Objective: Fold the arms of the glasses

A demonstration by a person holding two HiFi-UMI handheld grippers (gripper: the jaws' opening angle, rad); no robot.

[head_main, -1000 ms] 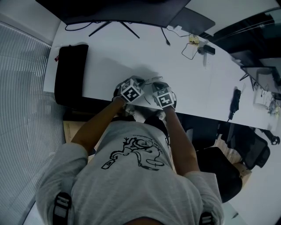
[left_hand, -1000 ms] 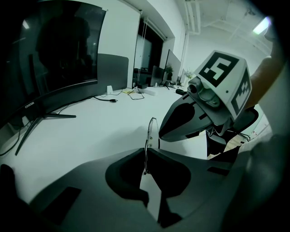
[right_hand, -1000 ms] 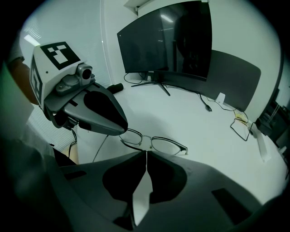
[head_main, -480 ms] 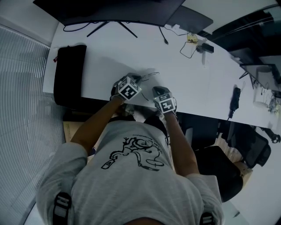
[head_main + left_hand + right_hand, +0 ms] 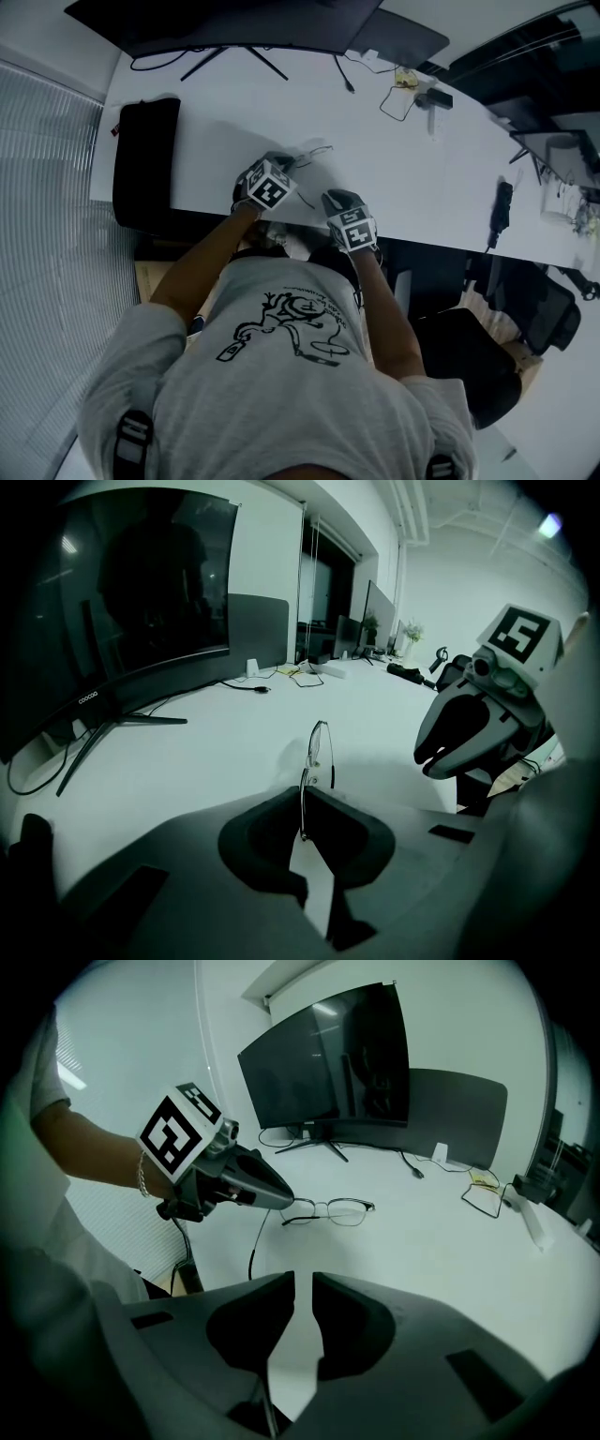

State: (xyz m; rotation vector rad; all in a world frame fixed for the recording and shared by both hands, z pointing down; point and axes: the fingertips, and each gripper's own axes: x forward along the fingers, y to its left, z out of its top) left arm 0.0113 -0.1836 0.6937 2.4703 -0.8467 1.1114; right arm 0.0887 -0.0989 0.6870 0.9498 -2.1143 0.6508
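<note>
The thin wire-framed glasses (image 5: pixel 330 1211) hang just above the white table (image 5: pixel 412 178), with my left gripper (image 5: pixel 279 1198) shut on one outer end of the frame. One thin arm of the glasses (image 5: pixel 254 1246) dangles down from that end. In the left gripper view the glasses (image 5: pixel 317 752) show edge-on, pinched between the jaws of my left gripper (image 5: pixel 302 819). My right gripper (image 5: pixel 302 1309) is held apart from them near the table's front edge, its jaws a narrow slit apart with nothing between. In the head view the left gripper (image 5: pixel 281 161) is at the glasses (image 5: pixel 315 150) and the right gripper (image 5: pixel 336 198) is nearer the body.
A curved black monitor (image 5: pixel 244 23) stands at the table's far edge. A black pouch (image 5: pixel 143 159) lies at the left end. A second pair of glasses (image 5: pixel 397 101), cables and small items lie far right. A chair (image 5: pixel 469 361) sits below the front edge.
My right gripper has pulled back from beside the left gripper toward the table's front edge. The left gripper has shifted slightly left and away with the glasses.
</note>
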